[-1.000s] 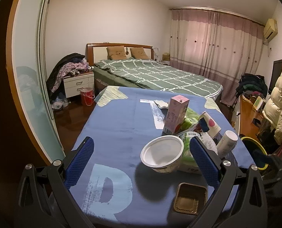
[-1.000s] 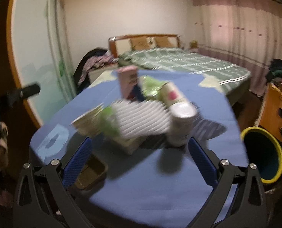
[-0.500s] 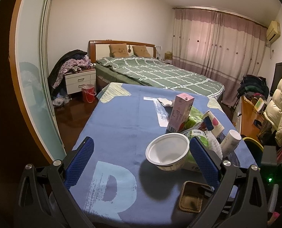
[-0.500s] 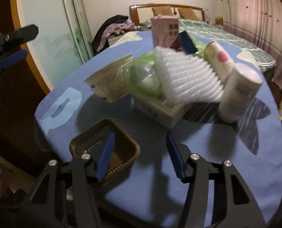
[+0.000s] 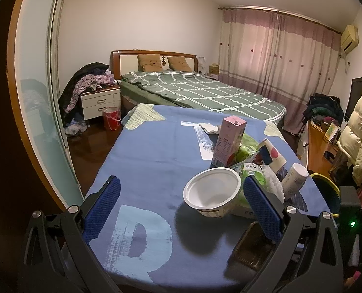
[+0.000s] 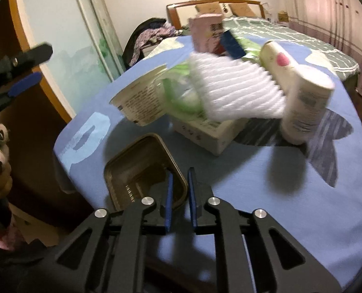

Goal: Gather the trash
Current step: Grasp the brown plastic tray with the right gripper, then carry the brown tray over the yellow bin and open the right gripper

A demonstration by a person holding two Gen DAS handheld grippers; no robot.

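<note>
A pile of trash sits on the blue-clothed table (image 5: 156, 161): a white tub (image 5: 211, 193) (image 6: 142, 105), a pink carton (image 5: 228, 144) (image 6: 206, 33), a white bottle (image 5: 294, 179) (image 6: 305, 105), a ribbed white tray (image 6: 234, 90) and green wrappers. A brown foil tray (image 6: 137, 171) (image 5: 253, 246) lies at the near edge. My right gripper (image 6: 179, 190) is shut on the foil tray's near rim. My left gripper (image 5: 181, 202) is open and empty, above the table's near edge, with the tub between its fingers farther on.
A yellow-rimmed bin (image 5: 327, 190) stands off the table's right side. A bed (image 5: 200, 92) lies beyond the table. A glass sliding door (image 5: 39, 102) runs along the left. A red bucket (image 5: 111, 118) stands by the nightstand. Coats hang at right.
My right gripper has dropped toward the foil tray and closed from wide open onto its rim. My left gripper has barely moved and stays open.
</note>
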